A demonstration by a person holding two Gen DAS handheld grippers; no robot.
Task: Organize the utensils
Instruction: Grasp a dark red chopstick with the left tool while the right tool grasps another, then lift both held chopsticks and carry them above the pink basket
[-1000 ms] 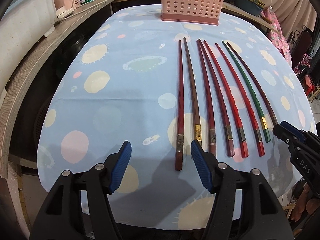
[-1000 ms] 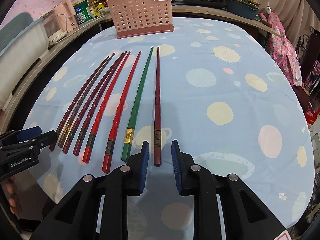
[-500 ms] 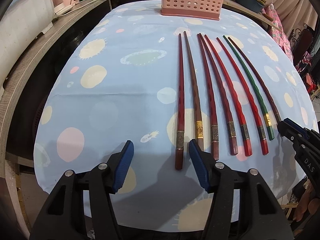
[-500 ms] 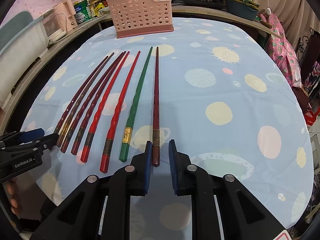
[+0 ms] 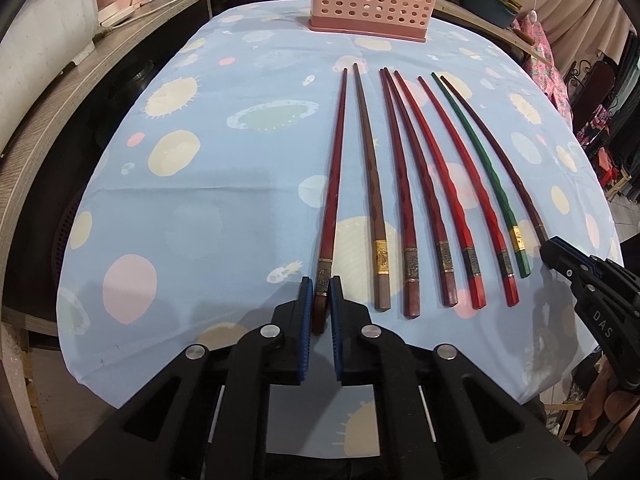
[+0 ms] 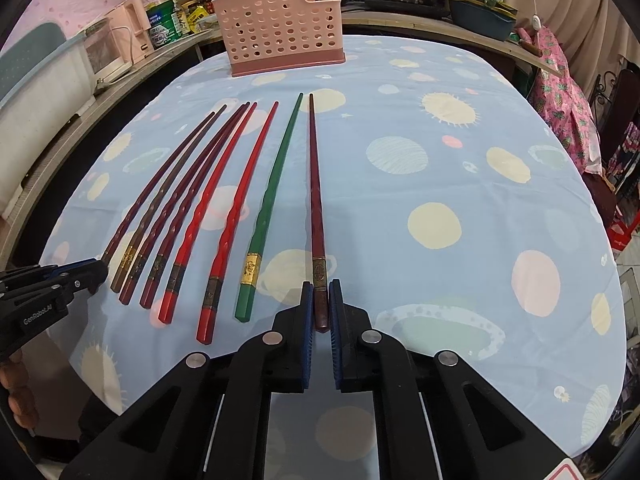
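Left gripper (image 5: 321, 294): fingers clamped on leftmost dark red chopstick (image 5: 334, 184).
Right gripper (image 6: 320, 300): fingers clamped on rightmost dark red chopstick (image 6: 315, 188).
Pink holder (image 6: 280, 28): upright at the far end of the surface (image 6: 440, 184).

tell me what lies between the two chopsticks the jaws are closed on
Six chopsticks side by side: a brown one, two dark red, two bright red, then the green one. The left wrist view shows it best.
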